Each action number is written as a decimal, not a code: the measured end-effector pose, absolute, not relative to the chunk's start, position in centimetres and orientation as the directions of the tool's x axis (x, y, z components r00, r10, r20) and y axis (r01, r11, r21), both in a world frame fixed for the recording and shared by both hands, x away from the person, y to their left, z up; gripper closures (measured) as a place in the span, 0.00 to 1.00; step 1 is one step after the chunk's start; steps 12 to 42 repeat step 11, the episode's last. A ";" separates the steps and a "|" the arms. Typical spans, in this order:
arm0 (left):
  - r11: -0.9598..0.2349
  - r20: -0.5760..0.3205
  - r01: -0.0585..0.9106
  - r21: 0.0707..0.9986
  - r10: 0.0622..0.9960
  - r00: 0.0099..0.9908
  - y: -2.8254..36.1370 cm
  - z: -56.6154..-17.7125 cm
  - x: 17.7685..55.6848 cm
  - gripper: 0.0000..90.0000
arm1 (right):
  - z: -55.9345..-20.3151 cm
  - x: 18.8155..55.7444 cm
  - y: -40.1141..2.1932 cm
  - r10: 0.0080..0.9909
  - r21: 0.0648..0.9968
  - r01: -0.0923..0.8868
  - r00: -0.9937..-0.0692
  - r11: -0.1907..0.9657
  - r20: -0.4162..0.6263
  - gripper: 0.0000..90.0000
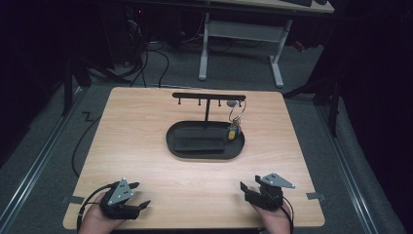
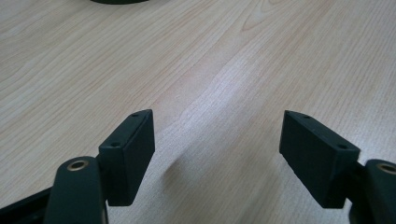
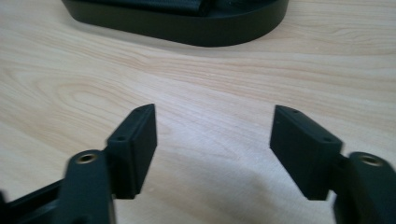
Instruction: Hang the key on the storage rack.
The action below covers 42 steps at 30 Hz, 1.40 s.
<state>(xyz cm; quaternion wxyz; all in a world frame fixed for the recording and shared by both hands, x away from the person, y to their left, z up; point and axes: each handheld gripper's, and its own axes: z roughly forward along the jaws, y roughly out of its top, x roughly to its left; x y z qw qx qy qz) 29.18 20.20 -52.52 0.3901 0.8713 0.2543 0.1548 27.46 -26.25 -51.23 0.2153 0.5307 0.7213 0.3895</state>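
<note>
Presently, nothing is being gripped, and the work is being judged to centre on the bunch of keys hanging at the far middle of the scene. A pale wooden table [image 1: 146, 146] is bearing everything. On its far half a black oval tray [image 1: 204, 150] is sitting, and from it a thin black T-shaped hook rack [image 1: 208, 97] is rising, upright. The silver key ring with a yellow tag [image 1: 235, 122] is hanging from a hook near the right end of the bar, its lower end dangling just above the right part of the tray; whether it is touching the tray cannot be told.

At the near edge, the left gripper [image 1: 139, 195] is being held low over bare wood at the left with its jaws spread wide, and the right gripper [image 1: 246, 187] is being held likewise at the right, also parted and empty. Both are well apart from the rack.

For the reach to be done well, the right gripper is probably being favoured, as it is lying nearer the keys. The jaws are best being kept spread until the ring is between them, with the approach made from the near right side so the thin post is not being knocked. The ring should then be lifted up and off the hook, not dragged sideways.
</note>
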 end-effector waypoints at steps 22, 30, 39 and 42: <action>-0.579 0.069 0.320 0.750 0.550 0.832 19.7 -52.6 29.0 0.31 | -51.6 26.9 -26.5 0.933 0.793 0.592 -0.348 0.143 0.092 0.34; -0.579 0.069 0.320 0.750 0.550 0.832 19.7 -52.6 29.0 0.31 | -51.6 26.9 -26.5 0.933 0.793 0.592 -0.348 0.143 0.092 0.34; -0.579 0.069 0.320 0.750 0.550 0.832 19.7 -52.6 29.0 0.31 | -51.6 26.9 -26.5 0.933 0.793 0.592 -0.348 0.143 0.092 0.34; -0.579 0.069 0.320 0.750 0.550 0.832 19.7 -52.6 29.0 0.31 | -51.6 26.9 -26.5 0.933 0.793 0.592 -0.348 0.143 0.092 0.34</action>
